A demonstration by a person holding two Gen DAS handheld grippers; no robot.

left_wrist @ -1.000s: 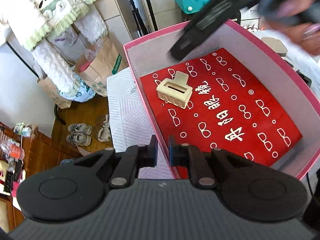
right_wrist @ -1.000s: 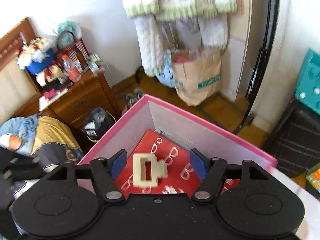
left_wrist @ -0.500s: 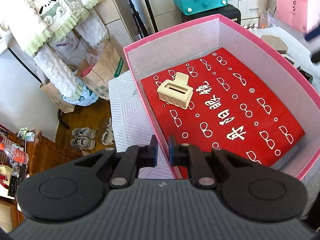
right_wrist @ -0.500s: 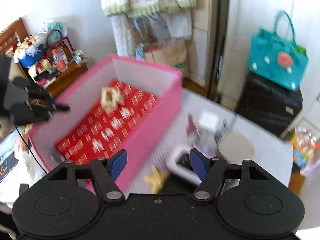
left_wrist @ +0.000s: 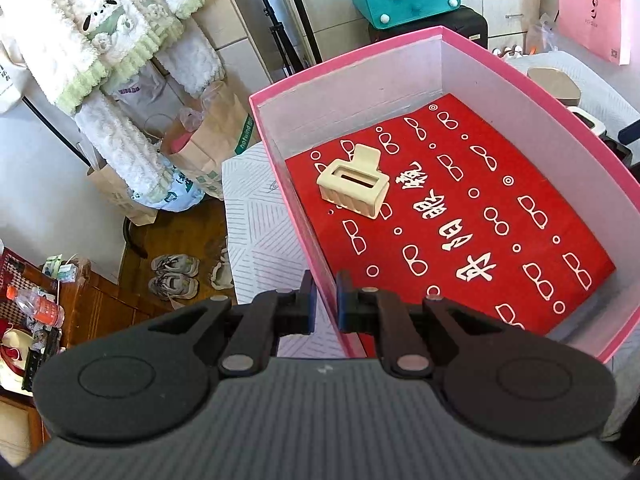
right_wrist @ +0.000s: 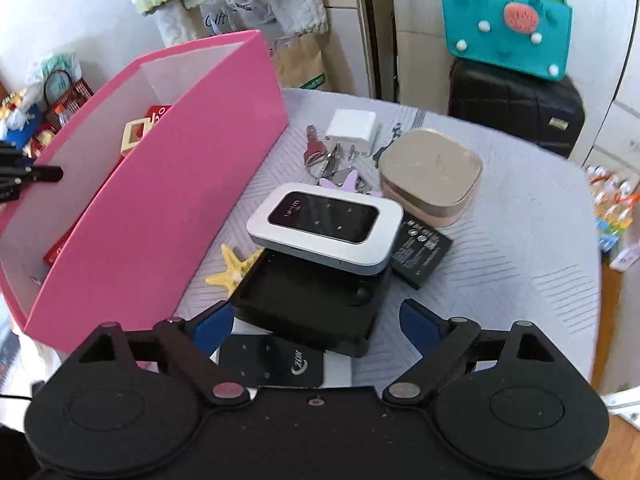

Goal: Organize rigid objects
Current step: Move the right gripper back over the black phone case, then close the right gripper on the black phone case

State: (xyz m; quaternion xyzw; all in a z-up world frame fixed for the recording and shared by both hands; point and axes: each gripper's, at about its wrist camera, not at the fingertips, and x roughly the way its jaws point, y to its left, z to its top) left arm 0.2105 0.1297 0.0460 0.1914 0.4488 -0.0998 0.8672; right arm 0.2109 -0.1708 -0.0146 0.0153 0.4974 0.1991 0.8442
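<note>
Grey-striped cloth covers the table (right_wrist: pixel 520 240), on which a pink box (right_wrist: pixel 180 200) is set at the left, with a red printed sheet (left_wrist: pixel 460 220) lying on its floor. A cream hair clip (left_wrist: pixel 354 187) is seen resting on that sheet, near the box's far left corner and apart from the walls. The near wall of the box is gripped by the left gripper (left_wrist: pixel 325 300), its fingers closed on the pink rim, one outside and one inside.

The right gripper (right_wrist: pixel 316 320) is held with its jaws spread wide and nothing between the pads, just above a black case (right_wrist: pixel 312 304). A white wifi router (right_wrist: pixel 326 226) is stacked on the far part of that case. A yellow starfish (right_wrist: pixel 232 266) is found between the case and the box, partly tucked under the case. A black battery (right_wrist: pixel 422 246) lies just right of the router, and a beige compact (right_wrist: pixel 430 174) is placed behind it. A bunch of keys (right_wrist: pixel 332 160) and a white charger (right_wrist: pixel 352 128) are seen further back. A black card (right_wrist: pixel 272 362) lies close under the gripper.

A teal bag (right_wrist: pixel 508 20) is seen on a black suitcase (right_wrist: pixel 516 104) beyond the table.
</note>
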